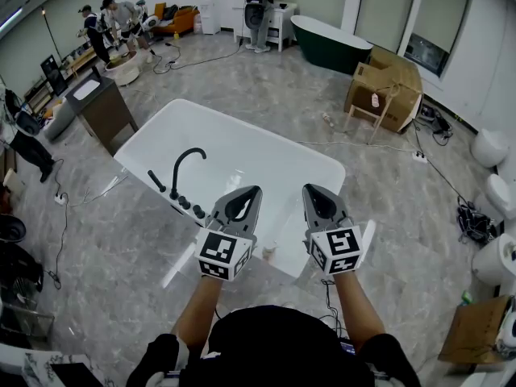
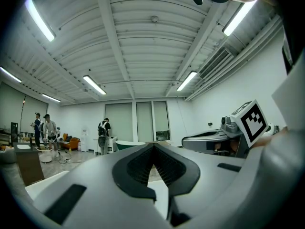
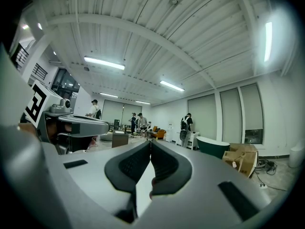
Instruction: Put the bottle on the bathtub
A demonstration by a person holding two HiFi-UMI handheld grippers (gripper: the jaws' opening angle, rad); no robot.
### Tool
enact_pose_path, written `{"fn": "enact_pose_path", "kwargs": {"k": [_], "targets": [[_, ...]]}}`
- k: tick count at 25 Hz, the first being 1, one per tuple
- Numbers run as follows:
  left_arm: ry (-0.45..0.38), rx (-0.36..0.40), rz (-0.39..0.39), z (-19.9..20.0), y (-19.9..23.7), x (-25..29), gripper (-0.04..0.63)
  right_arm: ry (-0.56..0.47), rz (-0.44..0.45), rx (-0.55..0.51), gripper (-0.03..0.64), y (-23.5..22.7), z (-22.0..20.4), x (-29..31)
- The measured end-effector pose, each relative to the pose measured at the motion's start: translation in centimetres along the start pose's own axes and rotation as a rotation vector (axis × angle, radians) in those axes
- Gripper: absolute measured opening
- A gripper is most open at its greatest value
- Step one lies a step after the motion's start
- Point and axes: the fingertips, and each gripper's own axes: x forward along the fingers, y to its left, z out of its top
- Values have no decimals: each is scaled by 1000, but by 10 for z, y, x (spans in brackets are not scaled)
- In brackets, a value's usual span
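Left gripper [image 1: 255, 192] [image 2: 153, 145]: jaws together, nothing between them. Right gripper [image 1: 307, 189] [image 3: 150, 142]: jaws together at the tips, empty. Both are level over the near end of the white bathtub [image 1: 242, 143].

Small bottle [image 1: 268, 251]: seen from above, at the tub's near rim, 6 o'clock, between the grippers, ungripped.

Black faucet [image 1: 182, 169]: tub rim, 9 o'clock.

Room: grey marbled floor [image 1: 266, 83]; dark green tub [image 1: 330, 43] at 1 o'clock; cardboard boxes [image 1: 393, 83] at 2 o'clock.
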Motion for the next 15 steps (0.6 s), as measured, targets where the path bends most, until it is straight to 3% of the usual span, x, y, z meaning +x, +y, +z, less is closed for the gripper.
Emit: {"fn": "enact_pose_path", "kwargs": {"k": [15], "targets": [[0,-2,0,-1,-7,-1,14,-2,9,16,23,1,-2,-6]]}}
